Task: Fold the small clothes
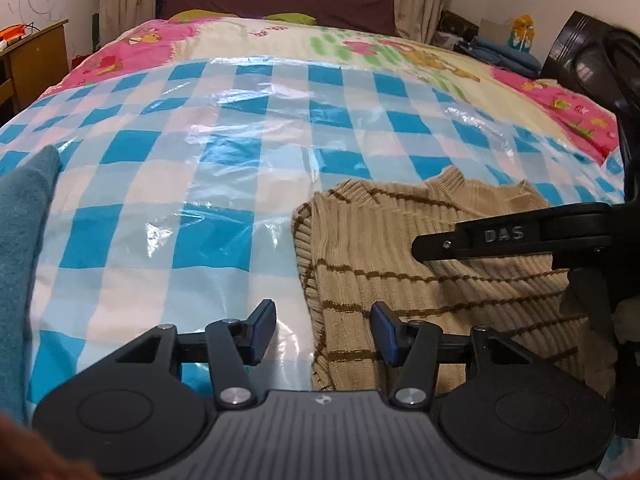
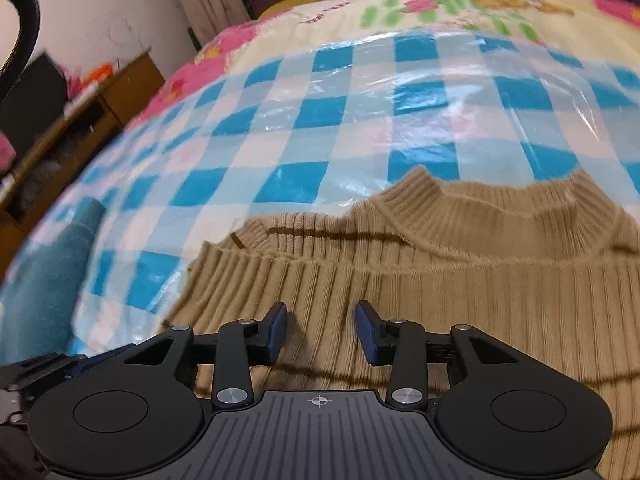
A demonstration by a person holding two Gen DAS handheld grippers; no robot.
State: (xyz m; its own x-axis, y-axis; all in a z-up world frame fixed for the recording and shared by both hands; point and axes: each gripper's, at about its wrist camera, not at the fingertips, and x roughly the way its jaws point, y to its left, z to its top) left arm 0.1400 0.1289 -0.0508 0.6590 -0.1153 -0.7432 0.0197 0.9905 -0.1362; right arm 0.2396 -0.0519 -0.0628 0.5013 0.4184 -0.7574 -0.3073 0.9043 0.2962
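A tan ribbed sweater with thin brown stripes [image 1: 404,264] lies folded on a blue-and-white checked plastic sheet [image 1: 192,168] that covers the bed. My left gripper [image 1: 323,332] is open over the sweater's left edge, one pad above the sheet, the other above the knit, nothing between them. In the right wrist view the sweater [image 2: 460,280] fills the lower half, its collar pointing away. My right gripper [image 2: 322,332] hangs open over the sweater's folded body, with nothing pinched. The right gripper's finger [image 1: 480,238] reaches in from the right edge of the left wrist view.
A teal cloth [image 1: 24,248] lies at the sheet's left edge, the same teal cloth [image 2: 48,280] showing in the right wrist view. A cartoon-print bedspread [image 1: 400,52] lies beyond the sheet. A wooden desk [image 2: 80,120] stands left of the bed, a dark chair [image 1: 588,52] at right.
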